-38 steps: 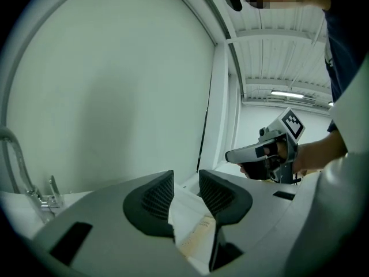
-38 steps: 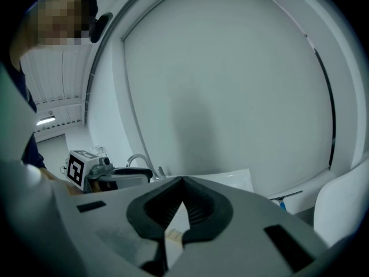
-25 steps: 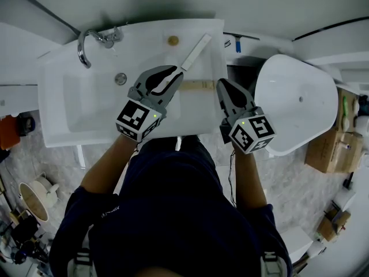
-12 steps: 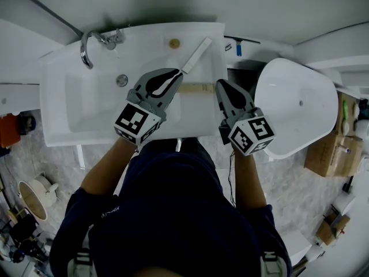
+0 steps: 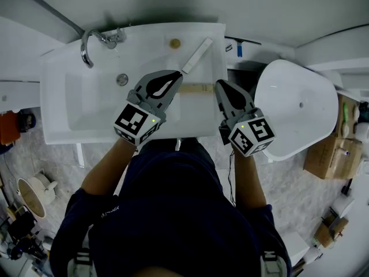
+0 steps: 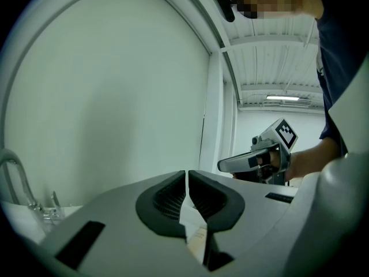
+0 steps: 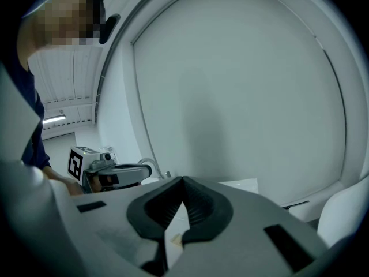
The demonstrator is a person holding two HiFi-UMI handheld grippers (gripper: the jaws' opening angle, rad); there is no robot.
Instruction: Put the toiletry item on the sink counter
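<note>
**Surface.** A white rectangular washbasin (image 5: pixel 69 105) stands against the pale grey far wall (image 5: pixel 173 2). The bowl takes up its left part. A curved chrome tap (image 5: pixel 85 49) is at the far left corner and a round metal drain (image 5: pixel 121 79) sits in the bowl floor. The flat right part of the basin serves as the desk (image 5: pixel 199 114).

**Task item.** The long, slim white toiletry item (image 5: pixel 198 55) lies flat on the far side of the desk. It is set diagonally, with its far end towards the right edge. A small round brass-coloured disc (image 5: pixel 174 42) sits just left of it. A pale beige strip (image 5: pixel 199 88) lies crosswise nearer in, between the two claws.

**Left claw** (image 5: pixel 177 75). The jaws have just been closing and now stand together, with the tips at the item's near end. The left gripper view shows only a hairline slit between the pads, and nothing can be made out in it. Whether the item's end is nipped cannot be told.

**Right claw** (image 5: pixel 221 86). The jaws are together and empty. It is at the desk's right edge, apart from the item.

**Room.** A large white oval tub (image 5: pixel 297 105) stands right of the basin, with a brown cardboard box (image 5: pixel 326 152) further right. The floor is grey mottled tile (image 5: pixel 288 195). An orange object (image 5: pixel 8 130) shows at the left edge and a round cream container (image 5: pixel 31 195) lies nearer. The person wears a dark blue top (image 5: pixel 173 212).
</note>
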